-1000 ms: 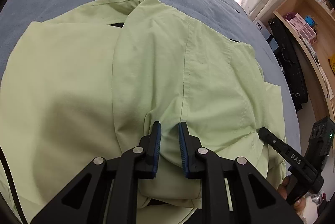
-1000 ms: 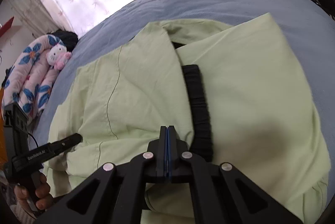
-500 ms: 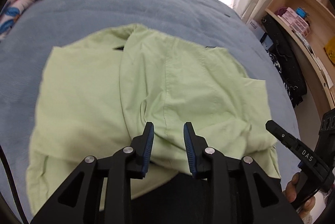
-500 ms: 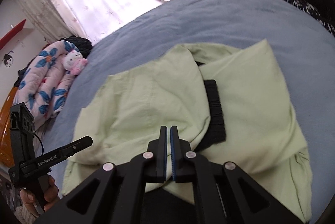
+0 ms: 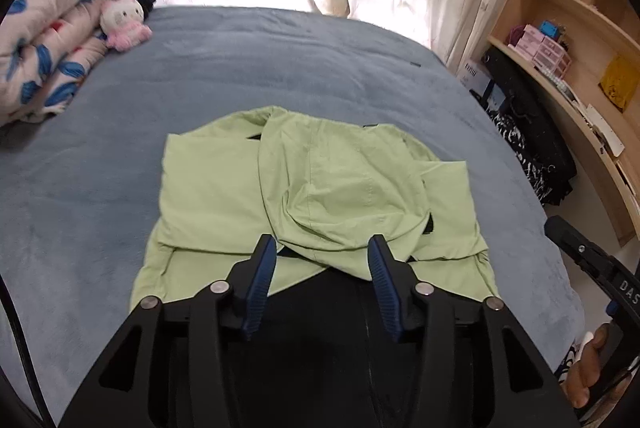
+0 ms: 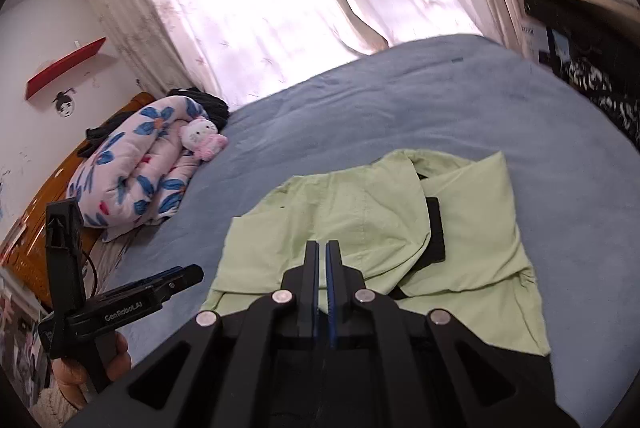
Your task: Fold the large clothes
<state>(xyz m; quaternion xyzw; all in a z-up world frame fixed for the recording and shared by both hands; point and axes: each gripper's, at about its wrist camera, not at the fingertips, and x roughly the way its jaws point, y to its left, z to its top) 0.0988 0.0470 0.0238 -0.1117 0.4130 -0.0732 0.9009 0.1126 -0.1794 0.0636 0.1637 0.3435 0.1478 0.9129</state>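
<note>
A light green garment [image 5: 320, 180] lies folded in a rough square on the blue bed cover [image 5: 280, 60], its top flap bunched near the front edge. A black ribbed band [image 6: 436, 228] shows under that flap. My left gripper [image 5: 320, 248] hangs above the garment's near edge with its jaws opening; no cloth is pinched, the garment only shows below the gap. My right gripper [image 6: 322, 246] is shut on nothing, raised over the garment [image 6: 352, 212]. Each gripper appears in the other's view: the right gripper [image 5: 592, 260] at the right edge, the left gripper [image 6: 160, 284] at the lower left.
A rolled floral quilt [image 5: 52, 40] and a pink plush toy [image 5: 122, 22] lie at the bed's far left. Curtains hang behind the bed. Wooden shelves [image 5: 580, 28] and a black bag [image 5: 528, 132] stand along the right side. A hand [image 6: 88, 368] holds the left tool.
Both grippers have lifted and drawn back from the garment, which now looks smaller and lies loose on the bed. The left jaws have spread wider; the right stay shut.
</note>
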